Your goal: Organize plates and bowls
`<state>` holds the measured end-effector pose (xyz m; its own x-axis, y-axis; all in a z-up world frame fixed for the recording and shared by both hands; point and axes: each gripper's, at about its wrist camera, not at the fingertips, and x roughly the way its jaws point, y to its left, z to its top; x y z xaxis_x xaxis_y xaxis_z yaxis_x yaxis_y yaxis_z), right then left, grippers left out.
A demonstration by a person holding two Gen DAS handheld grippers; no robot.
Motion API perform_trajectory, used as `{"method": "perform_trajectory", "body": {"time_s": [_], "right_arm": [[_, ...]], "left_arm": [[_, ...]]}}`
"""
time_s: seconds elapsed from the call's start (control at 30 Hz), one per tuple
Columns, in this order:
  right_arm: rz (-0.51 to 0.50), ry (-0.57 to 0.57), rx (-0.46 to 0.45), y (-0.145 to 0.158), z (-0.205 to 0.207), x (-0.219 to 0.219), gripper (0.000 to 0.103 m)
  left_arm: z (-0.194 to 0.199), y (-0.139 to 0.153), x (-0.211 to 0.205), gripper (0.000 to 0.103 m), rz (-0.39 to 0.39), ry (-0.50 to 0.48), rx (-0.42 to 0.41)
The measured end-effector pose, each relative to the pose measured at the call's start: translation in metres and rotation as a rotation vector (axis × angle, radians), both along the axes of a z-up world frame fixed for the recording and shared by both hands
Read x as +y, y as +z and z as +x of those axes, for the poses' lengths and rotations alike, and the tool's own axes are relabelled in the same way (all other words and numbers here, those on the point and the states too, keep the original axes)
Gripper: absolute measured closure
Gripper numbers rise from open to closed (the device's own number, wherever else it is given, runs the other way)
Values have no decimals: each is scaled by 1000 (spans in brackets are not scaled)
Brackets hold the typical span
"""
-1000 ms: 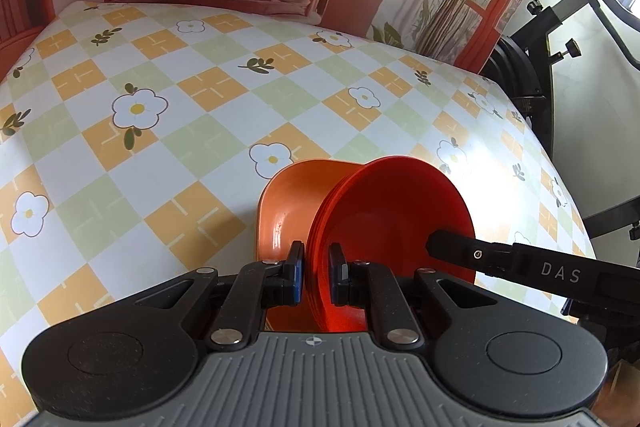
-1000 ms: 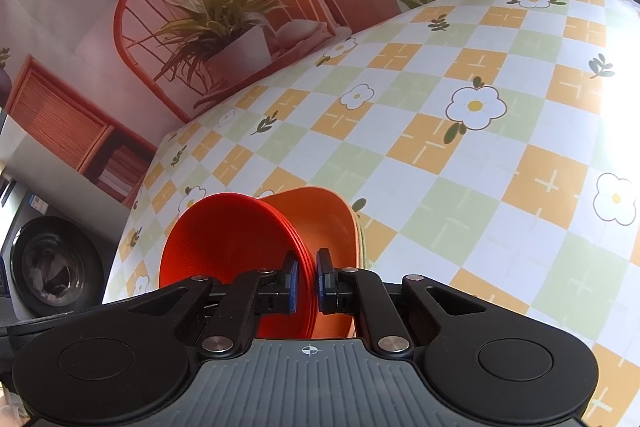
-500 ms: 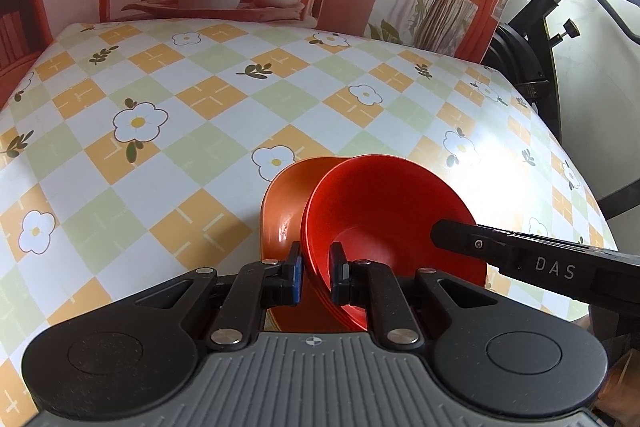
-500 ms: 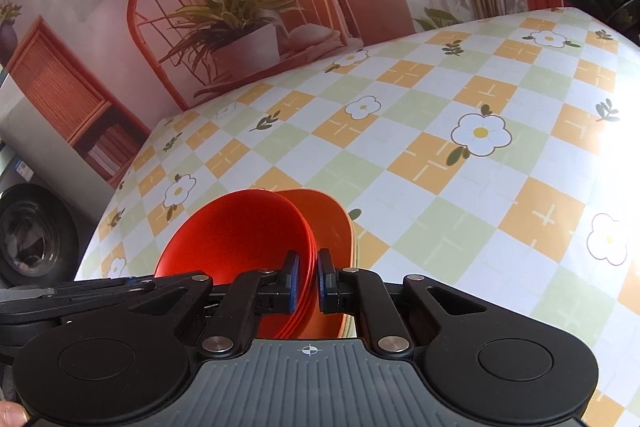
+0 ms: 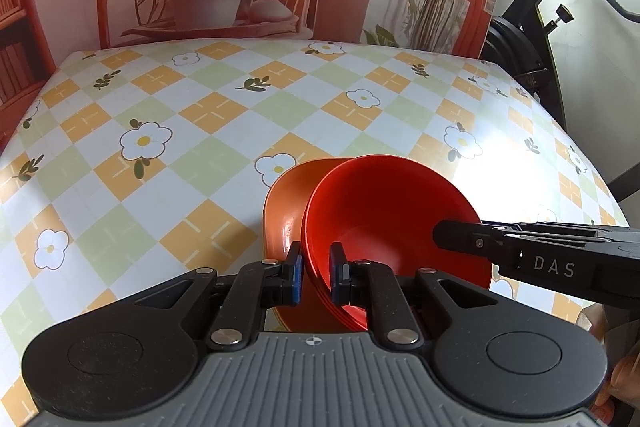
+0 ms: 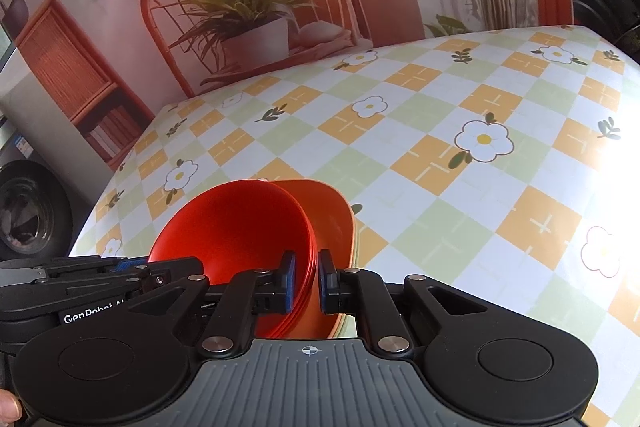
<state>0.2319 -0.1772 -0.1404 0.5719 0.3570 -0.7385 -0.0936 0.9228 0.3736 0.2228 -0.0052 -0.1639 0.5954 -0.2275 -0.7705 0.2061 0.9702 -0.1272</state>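
Both views show red bowls (image 5: 384, 219) (only right: wheel (image 6: 28, 211)).

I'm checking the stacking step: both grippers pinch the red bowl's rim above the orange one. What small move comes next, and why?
Probably lower it a little and level it: the red bowl, pinched by the left gripper and right gripper, sits tilted in the orange bowl, apparently not yet nested.

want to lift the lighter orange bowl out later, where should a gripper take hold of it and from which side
Judging by its pose, grip the thin rim of the lighter orange plastic bowl on its bare side, left in the left wrist view, one finger inside and one outside. The red plastic bowls nested in it cover the rest, and the left gripper and right gripper clamp their rims.
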Motion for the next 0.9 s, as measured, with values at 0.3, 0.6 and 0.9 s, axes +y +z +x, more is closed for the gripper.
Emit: {"method": "perform_trajectory", "body": {"time_s": [0.3,0.6,0.9], "right_arm": [[1,-2,0,0,0,0,91],[11,-21,-25,6,-4,-6,72],[-7,-21,-86,25,-10,-11,42]], "left_arm": [[-1,-1,1,89,6,-1,-3],[-5,9,4,47,34,9,-51],[-14,32,4,34,59,32,-114]]}}
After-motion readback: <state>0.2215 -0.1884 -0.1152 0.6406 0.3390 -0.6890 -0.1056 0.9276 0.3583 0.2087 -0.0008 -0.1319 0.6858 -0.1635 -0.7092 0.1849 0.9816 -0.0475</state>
